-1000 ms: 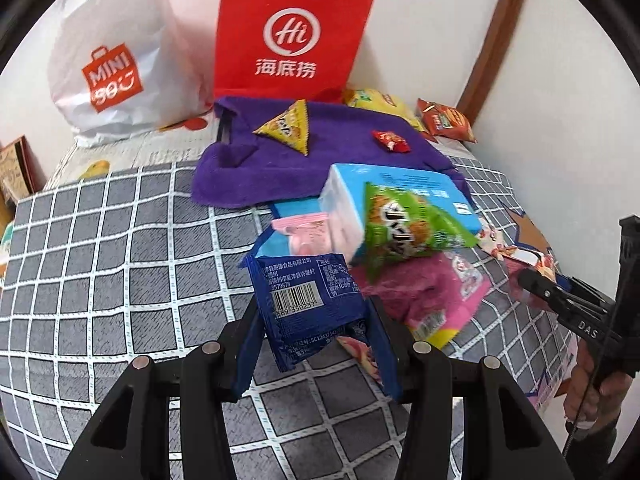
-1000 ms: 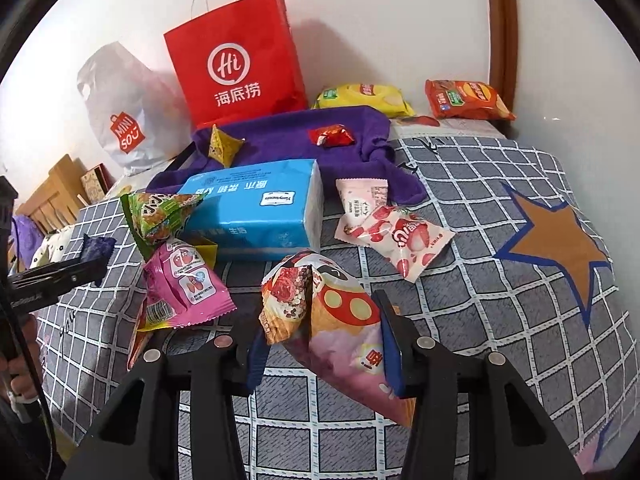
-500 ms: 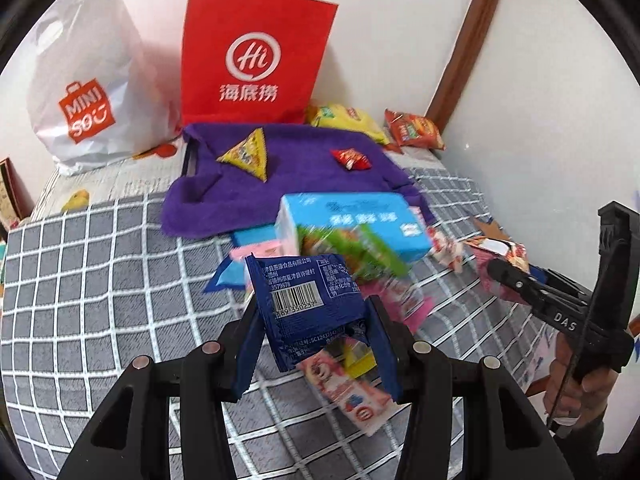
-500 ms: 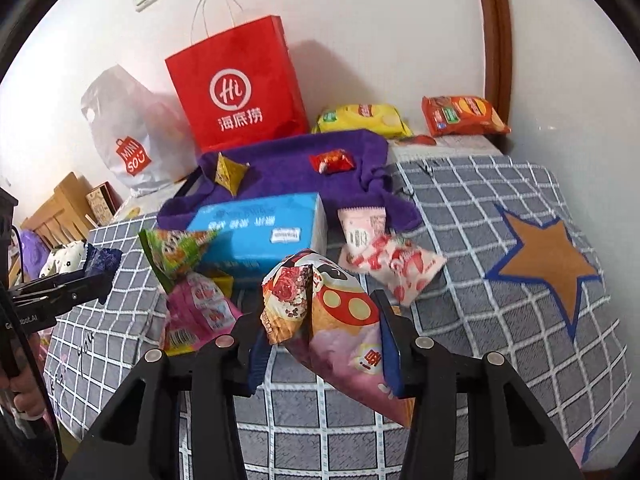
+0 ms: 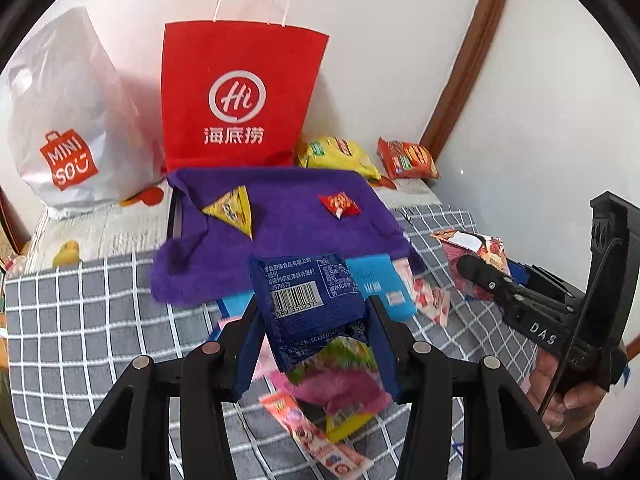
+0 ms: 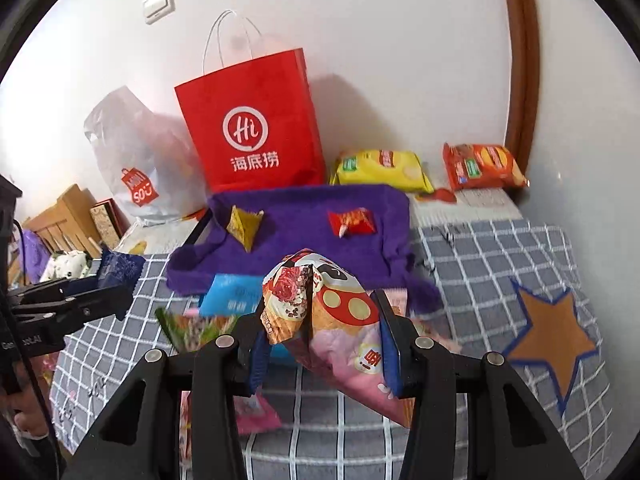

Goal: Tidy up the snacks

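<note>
My left gripper (image 5: 316, 340) is shut on a dark blue snack packet (image 5: 308, 300) with a barcode, held above the checked bed cover. My right gripper (image 6: 320, 340) is shut on a pink and orange snack bag (image 6: 332, 320) with a mushroom print. A purple towel (image 5: 288, 220) lies ahead with a yellow triangular packet (image 5: 232, 212) and a small red packet (image 5: 339, 205) on it. A red paper bag (image 5: 236, 96) stands behind the towel. The left gripper with its blue packet (image 6: 116, 272) shows at the left of the right wrist view.
A white plastic bag (image 5: 64, 120) stands left of the red bag. A yellow chip bag (image 6: 380, 166) and an orange one (image 6: 480, 166) lie by the wall. A blue tissue pack (image 6: 232, 294) and several loose snack packets lie below the grippers. The wall is close on the right.
Both grippers have risen and pulled back with their packets; the tissue pack and loose snacks now sit lower and partly hidden behind the held packets. More of the red bag shows.
</note>
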